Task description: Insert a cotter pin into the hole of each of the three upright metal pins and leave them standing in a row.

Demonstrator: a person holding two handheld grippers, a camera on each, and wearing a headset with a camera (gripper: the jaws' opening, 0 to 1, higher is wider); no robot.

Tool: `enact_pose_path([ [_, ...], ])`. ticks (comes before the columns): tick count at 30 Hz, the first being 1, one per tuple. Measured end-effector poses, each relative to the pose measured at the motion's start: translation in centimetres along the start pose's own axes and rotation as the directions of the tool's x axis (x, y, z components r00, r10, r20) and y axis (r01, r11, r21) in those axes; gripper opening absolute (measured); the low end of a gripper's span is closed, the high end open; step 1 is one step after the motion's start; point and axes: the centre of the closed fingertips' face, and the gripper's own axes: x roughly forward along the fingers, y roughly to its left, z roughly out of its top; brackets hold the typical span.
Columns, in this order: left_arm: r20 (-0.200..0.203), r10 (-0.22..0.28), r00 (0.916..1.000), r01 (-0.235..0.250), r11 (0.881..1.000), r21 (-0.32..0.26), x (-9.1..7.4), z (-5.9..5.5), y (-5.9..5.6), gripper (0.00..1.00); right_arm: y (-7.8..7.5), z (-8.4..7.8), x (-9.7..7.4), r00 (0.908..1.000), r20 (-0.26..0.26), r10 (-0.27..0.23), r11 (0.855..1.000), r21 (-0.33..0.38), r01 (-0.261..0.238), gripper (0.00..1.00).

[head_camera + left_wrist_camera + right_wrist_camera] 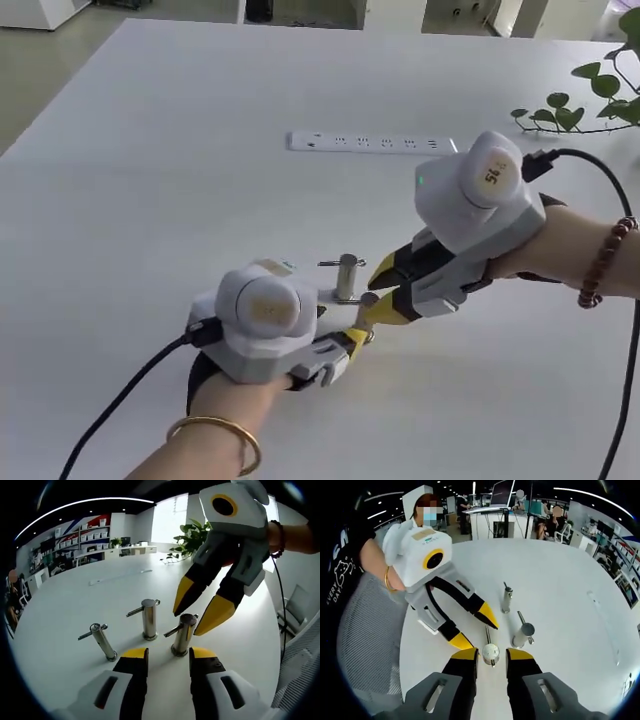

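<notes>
Three upright metal pins stand in a row on the white table (150, 180), each with a cotter pin through its top. In the left gripper view they are the far pin (102, 641), the middle pin (149, 618) and the near pin (183, 635). My left gripper (168, 656) is open, its tips on either side of the near pin's base. My right gripper (491, 656) is open too and straddles the near pin's top (491, 652). From the head view, the right gripper (378, 292) comes down from the right and the left gripper (358, 336) reaches in from the lower left, beside the middle pin (347, 275).
A white power strip (372, 143) lies farther back on the table. A trailing plant (590, 100) sits at the far right edge. Black cables run from both grippers. Desks and people stand beyond the table (560, 580) in the right gripper view.
</notes>
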Motion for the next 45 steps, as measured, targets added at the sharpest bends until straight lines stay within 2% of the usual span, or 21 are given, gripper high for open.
enact_pose_path([
  [7,-0.006,-0.002,1.0,0.003,1.0,0.031,-1.0,-0.2,0.1,0.39,0.4,0.0,0.8,0.9997,-0.019,0.014,1.0,-0.016,-0.014,0.16],
  [17,0.001,0.002,1.0,-0.002,1.0,-0.008,-2.5,0.2,0.7,0.46,0.2,0.2,1.3,0.9995,-0.024,0.021,0.999,-0.036,-0.022,0.11],
  [23,0.022,0.003,0.9998,-0.003,1.0,-0.011,-3.7,0.8,0.9,0.53,0.2,0.1,1.4,0.9993,-0.025,0.027,0.999,-0.045,-0.028,0.09],
  [33,0.031,0.018,0.9993,-0.017,1.0,-0.019,-5.2,0.9,2.0,0.65,0.2,0.0,1.3,0.9989,-0.026,0.038,0.998,-0.048,-0.039,0.08],
  [38,0.028,0.037,0.9989,-0.037,0.999,-0.01,-5.6,0.6,2.4,0.72,0.3,0.0,1.3,0.9982,-0.038,0.046,0.996,-0.075,-0.049,0.08],
  [42,0.068,0.044,0.9967,-0.042,0.998,-0.041,-5.8,0.9,2.5,0.79,0.2,-0.1,1.3,0.998,-0.045,0.045,0.995,-0.091,-0.049,0.08],
  [43,0.093,0.04,0.9949,-0.034,0.998,-0.055,-5.9,1.2,2.4,0.79,0.2,-0.2,1.2,0.9977,-0.049,0.046,0.993,-0.103,-0.051,0.08],
  [45,0.098,0.053,0.9937,-0.048,0.998,-0.049,-6.0,1.4,2.8,0.8,0.1,-0.3,1.2,0.9975,-0.053,0.046,0.993,-0.105,-0.051,0.08],
])
